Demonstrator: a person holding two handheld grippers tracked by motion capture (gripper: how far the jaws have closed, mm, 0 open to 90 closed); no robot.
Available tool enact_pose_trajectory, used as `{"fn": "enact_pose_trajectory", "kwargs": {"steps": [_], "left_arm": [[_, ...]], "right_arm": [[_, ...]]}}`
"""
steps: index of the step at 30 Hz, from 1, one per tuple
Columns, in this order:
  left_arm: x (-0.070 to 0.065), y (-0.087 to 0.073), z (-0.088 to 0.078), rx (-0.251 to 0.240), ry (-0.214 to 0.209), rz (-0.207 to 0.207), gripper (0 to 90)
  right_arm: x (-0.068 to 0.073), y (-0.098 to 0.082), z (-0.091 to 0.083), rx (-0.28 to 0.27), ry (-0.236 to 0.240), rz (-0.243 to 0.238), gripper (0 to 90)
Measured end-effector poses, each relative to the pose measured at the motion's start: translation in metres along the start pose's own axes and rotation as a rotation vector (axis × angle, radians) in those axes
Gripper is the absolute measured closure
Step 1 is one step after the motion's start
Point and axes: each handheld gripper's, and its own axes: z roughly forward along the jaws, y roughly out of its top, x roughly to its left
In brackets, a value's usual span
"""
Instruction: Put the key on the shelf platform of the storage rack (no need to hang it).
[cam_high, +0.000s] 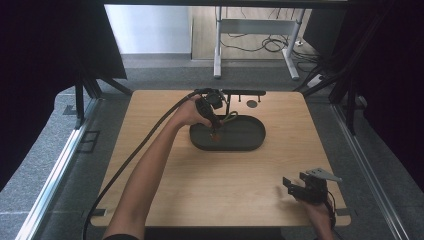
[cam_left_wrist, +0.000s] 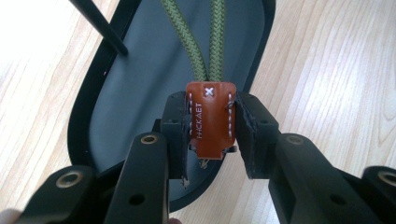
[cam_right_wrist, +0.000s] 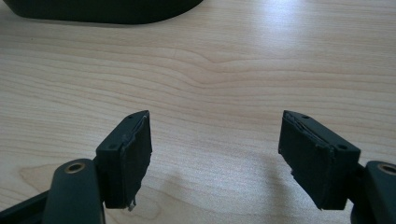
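Over the dark oval tray (cam_high: 250, 142) near the far middle of the wooden table (cam_high: 200, 185), the left gripper (cam_high: 214, 131) points down with its jaws clamped on a brown leather tab (cam_left_wrist: 211, 119). From the left gripper view, the pads (cam_left_wrist: 180, 128) press on both stitched sides of the tab, and two strands of green braided cord (cam_left_wrist: 198, 46) run from its top across the grey tray floor. A thin black rod (cam_left_wrist: 99, 24) slants over the tray's rim at the upper left of that view. At the near right corner of the table, the right gripper (cam_high: 294, 184) rests low, well apart from the tray. Its jaws stand wide, with bare wood between the pads (cam_right_wrist: 133, 156).
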Motion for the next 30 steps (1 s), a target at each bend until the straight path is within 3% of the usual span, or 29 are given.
{"fn": "enact_pose_trajectory", "kwargs": {"steps": [14, 30], "left_arm": [[0.004, -0.003, 0.013, 0.032, 0.037, -0.016, 66.5], [0.002, -0.005, 0.024, 0.050, 0.032, -0.009, 65.9]], "right_arm": [[0.001, 0.000, 0.000, 0.000, 0.000, -0.002, 26.4], [0.001, 0.000, 0.001, 0.002, 0.000, -0.004, 26.4]]}}
